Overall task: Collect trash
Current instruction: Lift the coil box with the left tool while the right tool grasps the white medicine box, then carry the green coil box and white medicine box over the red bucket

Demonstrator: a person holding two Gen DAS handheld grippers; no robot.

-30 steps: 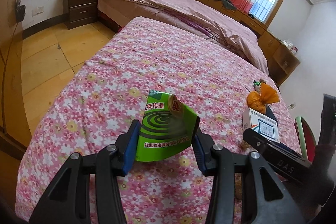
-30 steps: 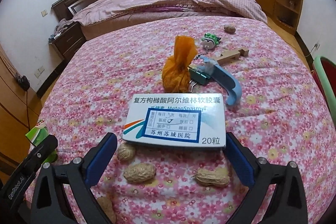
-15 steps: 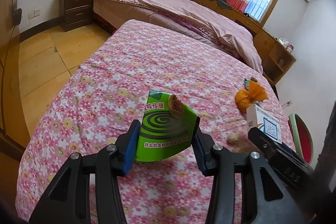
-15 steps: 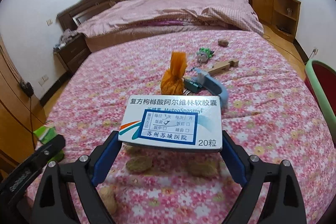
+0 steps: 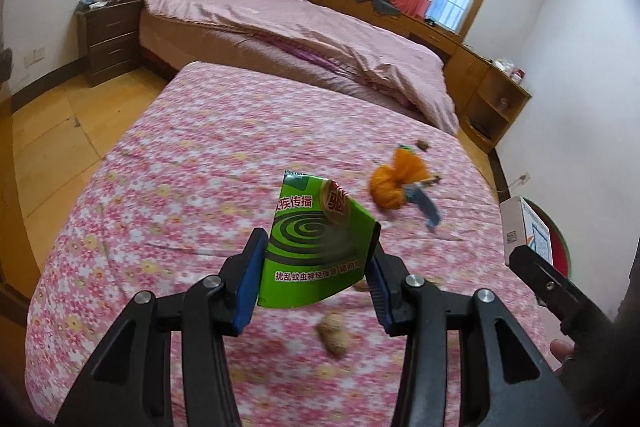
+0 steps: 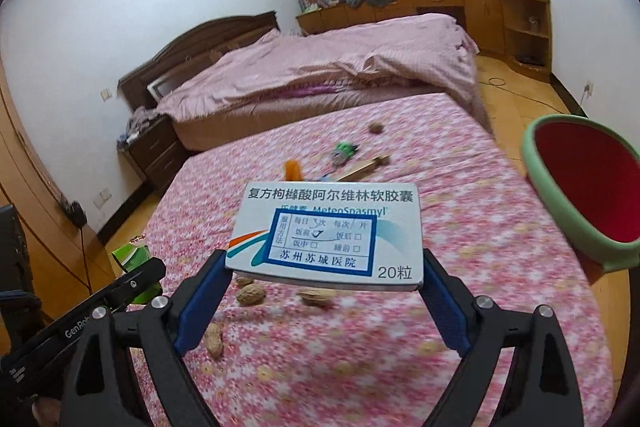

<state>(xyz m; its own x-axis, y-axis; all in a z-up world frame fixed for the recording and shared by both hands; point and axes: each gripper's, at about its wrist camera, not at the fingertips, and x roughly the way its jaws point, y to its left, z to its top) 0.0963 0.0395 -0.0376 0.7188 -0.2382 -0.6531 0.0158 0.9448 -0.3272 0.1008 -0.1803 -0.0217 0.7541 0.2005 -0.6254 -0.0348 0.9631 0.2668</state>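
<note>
The green mosquito-coil box (image 5: 316, 247) is clamped by the left gripper (image 5: 314, 281); the white medicine box (image 6: 326, 233) is clamped by the right gripper (image 6: 324, 301).

Left tongs (image 5: 316, 269) and right tongs (image 6: 324, 291) both clamped, apparently raised

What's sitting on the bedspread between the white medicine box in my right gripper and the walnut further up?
In the right wrist view, between the medicine box and the walnut: a green toy and a wooden stick.
</note>
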